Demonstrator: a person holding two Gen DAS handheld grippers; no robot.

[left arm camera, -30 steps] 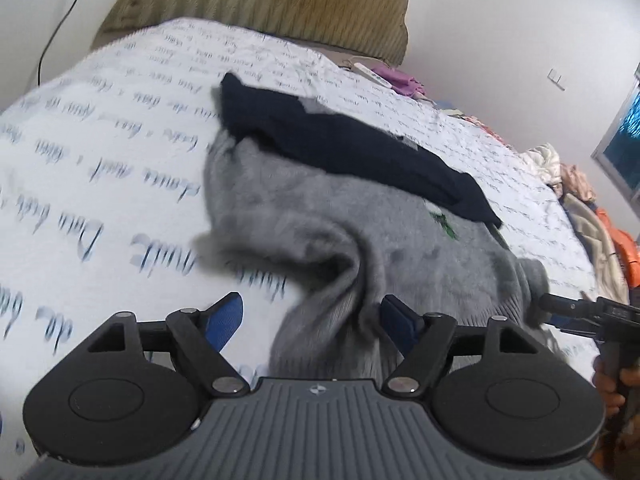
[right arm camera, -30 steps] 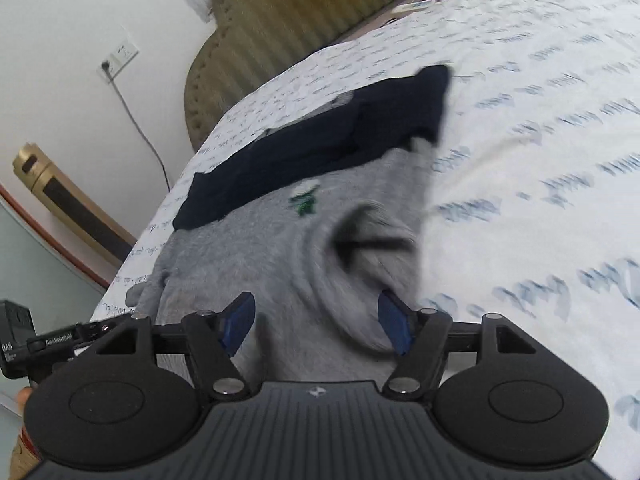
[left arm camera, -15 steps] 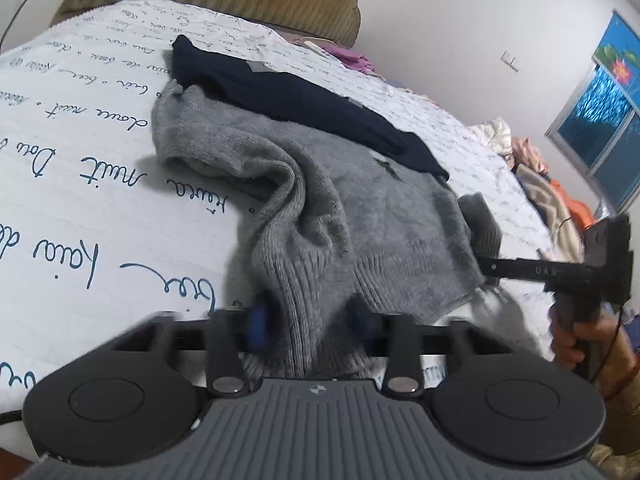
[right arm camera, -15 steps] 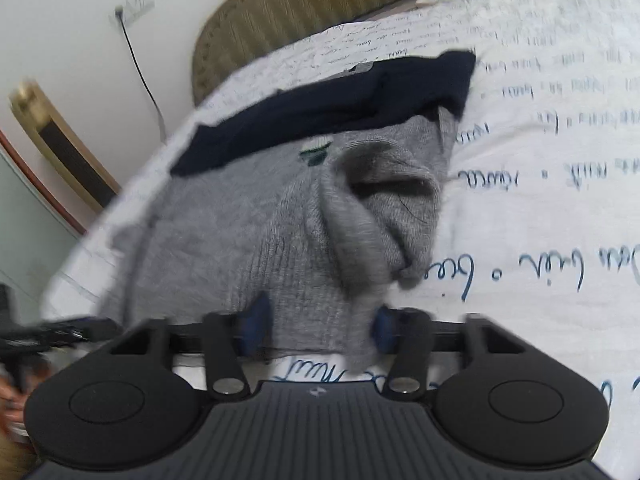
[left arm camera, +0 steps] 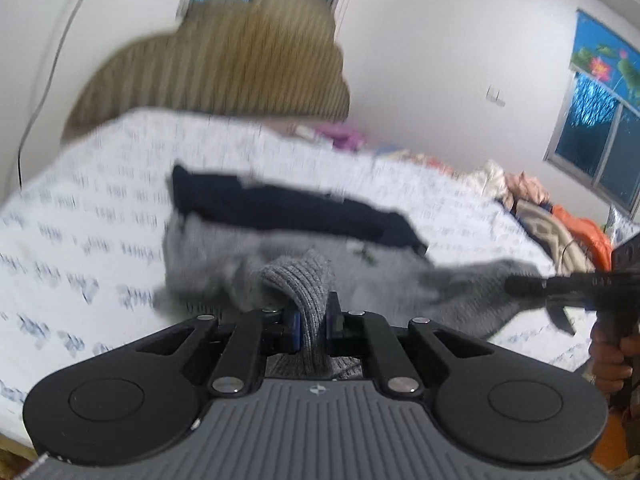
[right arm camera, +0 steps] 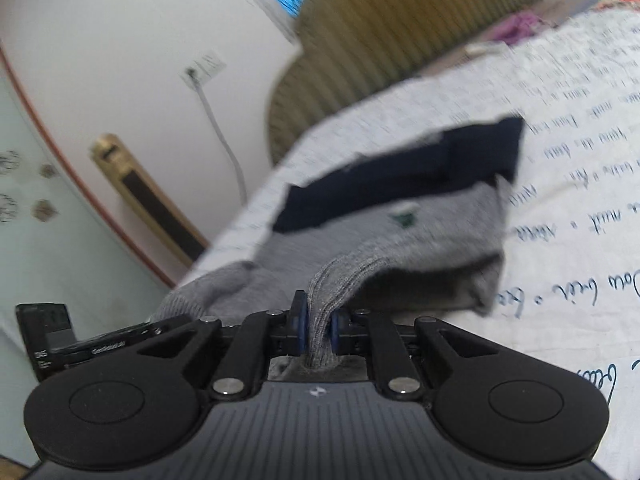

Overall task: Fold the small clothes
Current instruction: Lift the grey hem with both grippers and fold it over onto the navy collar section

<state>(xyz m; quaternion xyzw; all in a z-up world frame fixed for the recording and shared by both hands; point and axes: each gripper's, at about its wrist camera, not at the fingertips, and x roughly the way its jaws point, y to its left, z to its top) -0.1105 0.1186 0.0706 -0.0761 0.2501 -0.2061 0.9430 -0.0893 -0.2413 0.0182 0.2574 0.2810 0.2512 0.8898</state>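
On the script-printed bedsheet (left arm camera: 80, 248), grey sweater (left arm camera: 224, 248) with a navy panel across its far end, near hem lifted. Left gripper (left arm camera: 311, 322) and right gripper (right arm camera: 319, 326) each clamped tight on ribbed hem. Mid-fold, probably: next, carrying the hem level toward the navy end, keeping both corners even.

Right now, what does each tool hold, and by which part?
Both hold the grey sweater: left tool and right tool each pinch its ribbed bottom edge.
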